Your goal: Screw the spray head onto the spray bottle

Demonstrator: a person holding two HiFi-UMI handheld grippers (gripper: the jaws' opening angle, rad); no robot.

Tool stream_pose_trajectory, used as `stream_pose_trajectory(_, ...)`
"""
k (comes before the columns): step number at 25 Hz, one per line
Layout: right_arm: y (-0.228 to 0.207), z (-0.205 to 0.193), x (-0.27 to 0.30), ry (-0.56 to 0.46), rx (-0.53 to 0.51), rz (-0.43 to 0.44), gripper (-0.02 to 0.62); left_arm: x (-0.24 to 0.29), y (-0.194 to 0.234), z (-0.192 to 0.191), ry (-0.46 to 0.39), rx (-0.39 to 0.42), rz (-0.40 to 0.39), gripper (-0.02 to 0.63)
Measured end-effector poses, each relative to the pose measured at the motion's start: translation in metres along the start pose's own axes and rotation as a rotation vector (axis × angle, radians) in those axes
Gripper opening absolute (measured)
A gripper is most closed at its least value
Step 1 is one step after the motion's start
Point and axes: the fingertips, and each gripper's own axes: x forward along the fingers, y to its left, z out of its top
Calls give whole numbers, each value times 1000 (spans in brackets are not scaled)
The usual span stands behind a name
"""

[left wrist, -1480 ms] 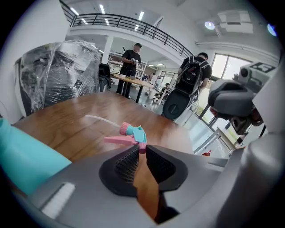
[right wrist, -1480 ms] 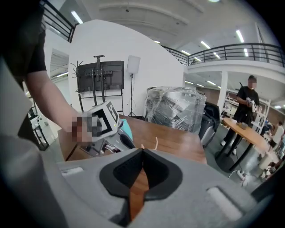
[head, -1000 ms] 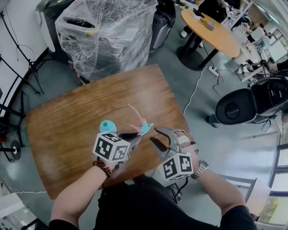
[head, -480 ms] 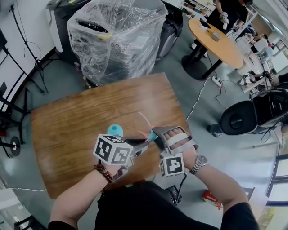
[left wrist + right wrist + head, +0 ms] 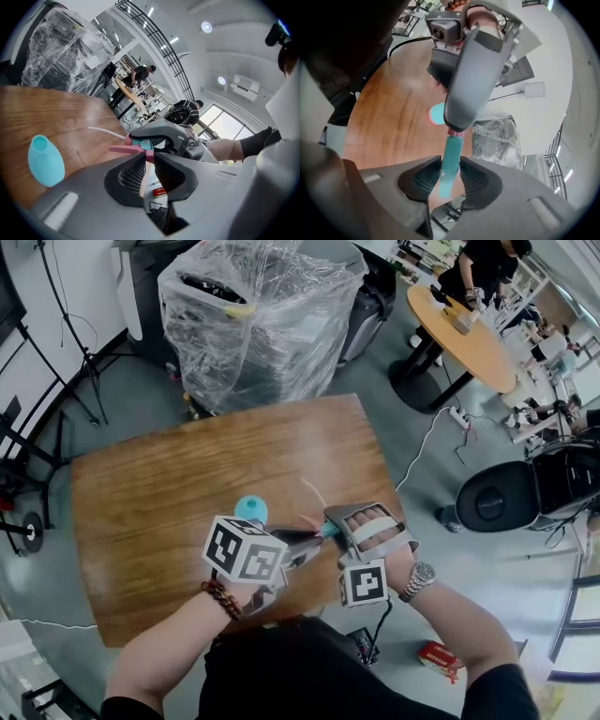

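A teal spray bottle (image 5: 250, 511) stands uncapped on the wooden table (image 5: 169, 493); it also shows in the left gripper view (image 5: 45, 160) and the right gripper view (image 5: 437, 114). The spray head (image 5: 322, 530), pink and teal with a thin white tube (image 5: 314, 491), hangs above the table's near edge to the bottle's right. My left gripper (image 5: 309, 538) is shut on its pink part (image 5: 149, 157). My right gripper (image 5: 450, 166) meets it from the right. Its jaws are closing, and the pads touch the teal piece (image 5: 451, 159) between them.
A plastic-wrapped stack (image 5: 253, 315) stands behind the table. A round orange table (image 5: 464, 329) with a person at it is at the back right. A black round device (image 5: 492, 498) sits right of the table, and a red box (image 5: 438, 652) lies on the floor.
My right gripper has swung left to the spray head and its jaws have come in around the teal part. The left gripper kept its hold with little movement.
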Motion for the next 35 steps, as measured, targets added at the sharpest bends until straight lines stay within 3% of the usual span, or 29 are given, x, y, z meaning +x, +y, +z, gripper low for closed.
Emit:
stream_pose_trajectory(3, 0, 2, -3, -19, 52, 22, 118, -3, -3, 0, -6, 42, 4, 82)
stream_pose_trajectory(6, 0, 1, -4, -41, 131, 58, 118, -8, -6, 1, -15, 91, 6, 173)
stream_pose_trajectory(10, -1, -2, -6, -77, 300, 122, 118, -25, -2, 0, -29, 195, 63, 200)
stream_pose_trajectory(18, -10, -6, -20, -108, 544, 235, 117, -73, 35, -9, -76, 454, 303, 213)
stream_pose_trajectory(25, -29, -2, -38, -137, 733, 315, 118, -94, 105, -33, -44, 498, 520, 202)
stream_pose_trajectory(29, -42, 3, -50, -176, 841, 350, 118, -83, 142, -37, -26, 502, 587, 350)
stream_pose_trajectory(35, -61, 10, -68, -217, 957, 379, 118, -50, 181, -43, 34, 559, 609, 455)
